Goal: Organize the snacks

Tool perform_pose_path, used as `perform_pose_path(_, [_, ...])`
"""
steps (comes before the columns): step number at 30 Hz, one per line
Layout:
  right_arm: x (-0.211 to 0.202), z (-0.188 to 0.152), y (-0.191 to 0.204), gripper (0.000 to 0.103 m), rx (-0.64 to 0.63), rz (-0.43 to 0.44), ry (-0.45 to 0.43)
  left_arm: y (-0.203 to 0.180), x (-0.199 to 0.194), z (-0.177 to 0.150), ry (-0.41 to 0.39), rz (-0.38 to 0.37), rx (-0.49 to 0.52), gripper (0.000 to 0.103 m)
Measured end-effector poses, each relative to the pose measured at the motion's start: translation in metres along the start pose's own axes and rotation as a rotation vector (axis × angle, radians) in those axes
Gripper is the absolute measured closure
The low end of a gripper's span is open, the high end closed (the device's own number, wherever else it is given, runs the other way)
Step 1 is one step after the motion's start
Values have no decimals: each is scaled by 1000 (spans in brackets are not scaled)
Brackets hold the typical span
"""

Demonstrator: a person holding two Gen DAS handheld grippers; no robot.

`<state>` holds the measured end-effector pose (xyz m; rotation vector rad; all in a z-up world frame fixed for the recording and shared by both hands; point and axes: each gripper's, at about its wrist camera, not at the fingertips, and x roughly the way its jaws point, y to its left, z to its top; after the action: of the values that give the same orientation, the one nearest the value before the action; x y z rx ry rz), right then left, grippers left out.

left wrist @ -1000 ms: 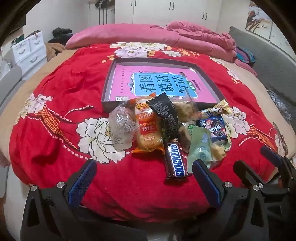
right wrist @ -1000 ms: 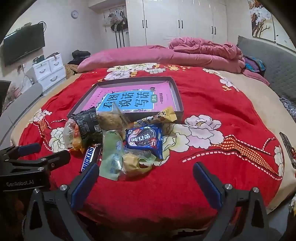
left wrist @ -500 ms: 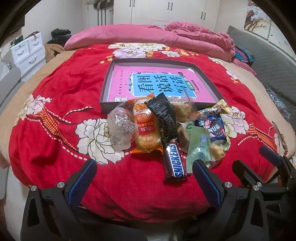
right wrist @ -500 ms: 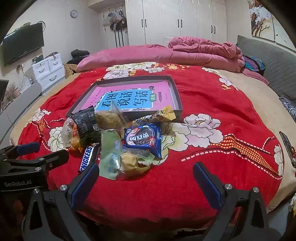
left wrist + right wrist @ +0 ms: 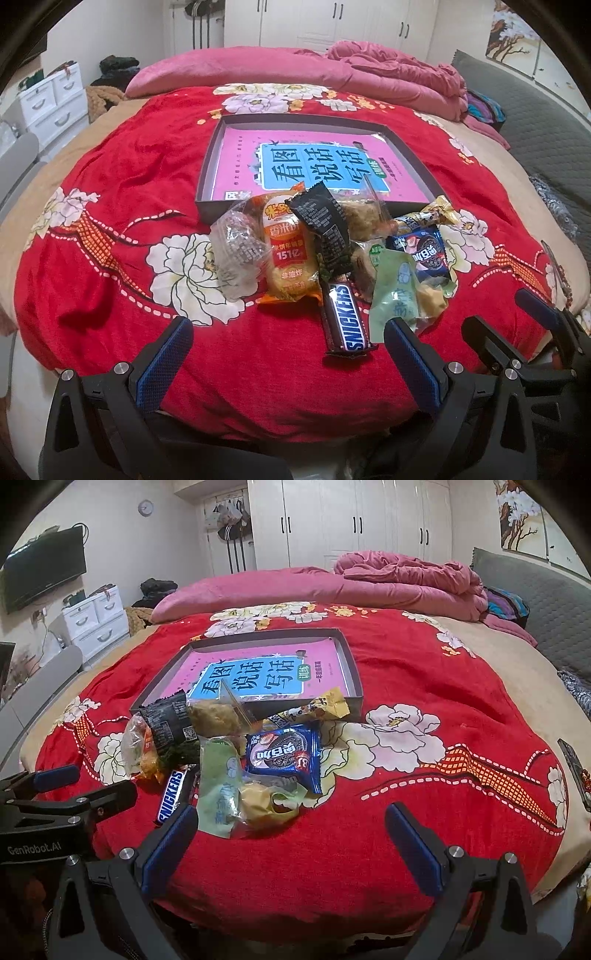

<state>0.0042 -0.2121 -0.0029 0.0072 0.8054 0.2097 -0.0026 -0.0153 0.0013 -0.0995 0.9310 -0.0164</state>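
Both the left gripper [image 5: 288,360] and right gripper [image 5: 291,836] stand with jaws wide, empty. Just ahead, a snack pile [image 5: 332,254] lies on the bed [image 5: 110,206] against the tray [image 5: 406,147]. The Snickers bar [image 5: 347,317] looks firm, light, slippery; best gripped across its width.

Left black two-finger gripper with blue ribbed pads [image 5: 288,354]: jaws spread wide, nothing between them, fingers pointing toward 12 o'clock, level, low in frame.

Right black two-finger gripper with blue ribbed pads [image 5: 291,836]: jaws equally wide, nothing held, same heading.

Grippers side by side: right one at 3–4 o'clock in left view, left one at 8–9 o'clock in right view.
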Motion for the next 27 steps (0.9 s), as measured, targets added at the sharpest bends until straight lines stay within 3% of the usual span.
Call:
perform_pose_path(21, [2, 0, 0, 1, 7, 1, 8, 0, 3, -1, 10, -9, -3, 0])
perform_pose_path(27, [3, 0, -4, 1, 22, -1, 13, 0, 11, -2, 51, -46, -21, 0])
